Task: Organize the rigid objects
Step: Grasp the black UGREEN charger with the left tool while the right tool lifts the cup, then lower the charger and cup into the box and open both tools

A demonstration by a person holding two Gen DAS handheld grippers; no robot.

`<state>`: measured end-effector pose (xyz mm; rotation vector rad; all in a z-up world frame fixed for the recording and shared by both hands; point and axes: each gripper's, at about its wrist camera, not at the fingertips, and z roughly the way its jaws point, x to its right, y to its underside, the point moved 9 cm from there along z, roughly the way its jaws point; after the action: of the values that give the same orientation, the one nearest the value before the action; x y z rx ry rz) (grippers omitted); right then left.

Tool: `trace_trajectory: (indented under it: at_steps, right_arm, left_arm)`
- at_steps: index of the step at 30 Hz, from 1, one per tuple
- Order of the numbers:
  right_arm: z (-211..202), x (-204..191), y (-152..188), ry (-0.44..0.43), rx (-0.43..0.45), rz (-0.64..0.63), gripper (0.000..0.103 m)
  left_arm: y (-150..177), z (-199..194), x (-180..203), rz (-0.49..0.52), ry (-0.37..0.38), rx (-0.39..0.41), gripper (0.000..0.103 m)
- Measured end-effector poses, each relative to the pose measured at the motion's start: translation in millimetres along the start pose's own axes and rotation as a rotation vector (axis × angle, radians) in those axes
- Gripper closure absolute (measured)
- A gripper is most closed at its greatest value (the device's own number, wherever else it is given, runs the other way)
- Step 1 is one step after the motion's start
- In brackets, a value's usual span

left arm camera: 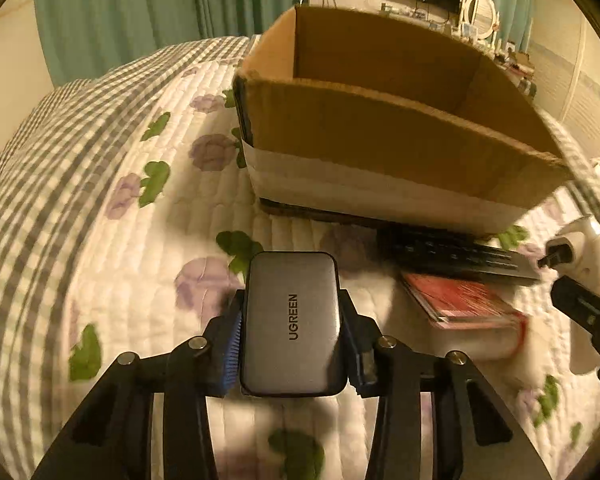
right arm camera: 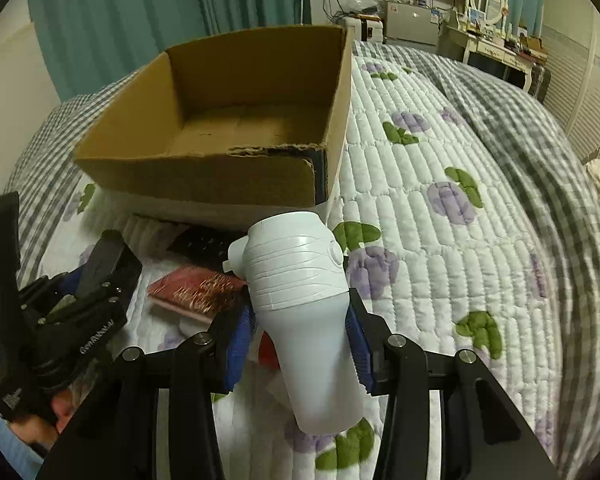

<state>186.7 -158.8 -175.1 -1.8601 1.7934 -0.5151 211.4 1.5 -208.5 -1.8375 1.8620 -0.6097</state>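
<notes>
The left tongs (left arm camera: 292, 336) clamp a smooth grey charger block (left arm camera: 292, 320), a rounded rectangle with "UGREEN" printed along its face; the ribbed blue pads (left arm camera: 230, 344) press on both long sides, and the block hangs over the bed's quilt (left arm camera: 160, 216). The right tongs (right arm camera: 300, 344) are closed narrowly on a white plastic bottle (right arm camera: 304, 312), gripping its plain lower body, while its upper part is ridged in shallow bands with a round button on the side and a small spout.

The quilt is stitched white padding printed with purple flowers and green leaves, edged in grey gingham. On it stands an open cardboard box (right arm camera: 204, 168), corrugated brown with a ragged torn front edge and a white band along its base; its inside shows only a bare floor. Just in front of the box lies a flat black remote (left arm camera: 460, 256), touching its foot. Next to that lies a red-covered book (left arm camera: 460, 304), thick with pale page edges. Green curtains (right arm camera: 120, 20) hang behind the bed.
</notes>
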Motion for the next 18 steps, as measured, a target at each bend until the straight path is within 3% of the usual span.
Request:
trace_trajectory:
  at_steps: [8, 14, 18]
  right_arm:
    - [-71.1, -8.7, -23.3, 0.023, 0.075, -0.059, 0.060]
    - [-114.4, -16.9, -67.2, 0.011, 0.156, -0.094, 0.060]
    - [-124.8, -20.5, -106.9, 0.003, 0.211, -0.120, 0.060]
  left_arm:
    - [-15.5, -78.0, 13.6, 0.026, 0.079, 0.089, 0.060]
    - [-68.9, -127.2, 26.2, 0.052, 0.110, 0.203, 0.060]
    - [-106.2, -132.2, 32.4, 0.074, 0.108, 0.251, 0.060]
